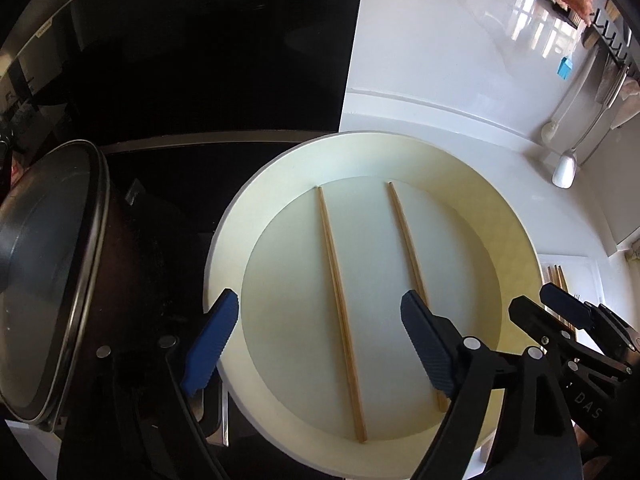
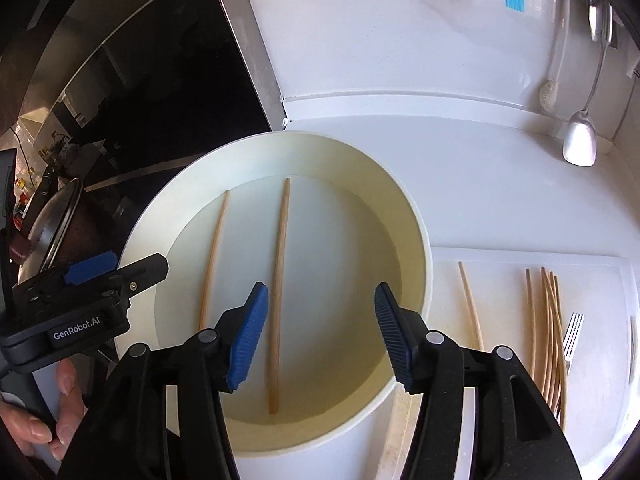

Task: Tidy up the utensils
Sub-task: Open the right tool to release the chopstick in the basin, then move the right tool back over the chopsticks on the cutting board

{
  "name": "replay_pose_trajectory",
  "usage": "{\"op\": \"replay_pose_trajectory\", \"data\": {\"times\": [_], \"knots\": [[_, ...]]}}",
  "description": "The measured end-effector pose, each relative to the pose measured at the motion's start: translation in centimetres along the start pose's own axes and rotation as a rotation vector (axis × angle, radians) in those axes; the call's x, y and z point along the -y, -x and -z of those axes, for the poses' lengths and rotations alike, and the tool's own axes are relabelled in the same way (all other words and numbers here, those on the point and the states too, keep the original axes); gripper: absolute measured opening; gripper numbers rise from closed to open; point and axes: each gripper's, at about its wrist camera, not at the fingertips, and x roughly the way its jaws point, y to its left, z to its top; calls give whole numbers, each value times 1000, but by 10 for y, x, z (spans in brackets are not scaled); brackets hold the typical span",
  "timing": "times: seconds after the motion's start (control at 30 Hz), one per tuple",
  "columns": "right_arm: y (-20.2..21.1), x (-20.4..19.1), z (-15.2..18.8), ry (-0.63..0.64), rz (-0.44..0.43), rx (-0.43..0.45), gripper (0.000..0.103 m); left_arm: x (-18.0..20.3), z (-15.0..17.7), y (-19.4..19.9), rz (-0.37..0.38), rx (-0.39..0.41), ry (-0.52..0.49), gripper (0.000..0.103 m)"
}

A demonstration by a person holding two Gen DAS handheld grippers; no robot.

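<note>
- Bowl (image 2: pixel 424 280): large, cream, round, standing on the white desk (image 2: pixel 460 184) beside the black hob (image 1: pixel 180 60); it looks rigid and stable, and its high wall means reaching in from above
- In the bowl: two chopsticks, one to the left (image 2: pixel 214 256) and one to the right (image 2: pixel 280 280), lying flat on its floor, apart and roughly parallel, touching neither gripper
- Board (image 2: pixel 600 264) just right of the bowl: one lone stick (image 2: pixel 470 304), a loose bundle (image 2: pixel 550 332) of more, and a fork (image 2: pixel 572 336) at the edge
- Handling, as I judge it: chopsticks are light, stiff, thin and smooth, likely to roll or pivot; pinch near the middle, across the width, so neither end tips
- Left gripper (image 1: pixel 316 344): fingers wide apart above the bowl, nothing between the pads
- Right gripper (image 2: pixel 320 332): fingers apart, empty, hanging over the right stick
</note>
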Motion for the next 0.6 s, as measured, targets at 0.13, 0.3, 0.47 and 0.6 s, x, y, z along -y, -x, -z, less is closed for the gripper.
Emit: {"op": "replay_pose_trajectory", "data": {"times": [0.13, 0.3, 0.47, 0.6], "knots": [[17, 8, 13, -34, 24, 15, 57, 2, 6, 14, -27, 6, -11, 88], [36, 20, 36, -80, 80, 34, 57, 13, 17, 25, 0, 22, -47, 91], [52, 43, 69, -157, 127, 9, 61, 40, 35, 27, 36, 13, -96, 93], [66, 71, 97, -225, 172, -8, 61, 71, 53, 29, 83, -4, -132, 94]]}}
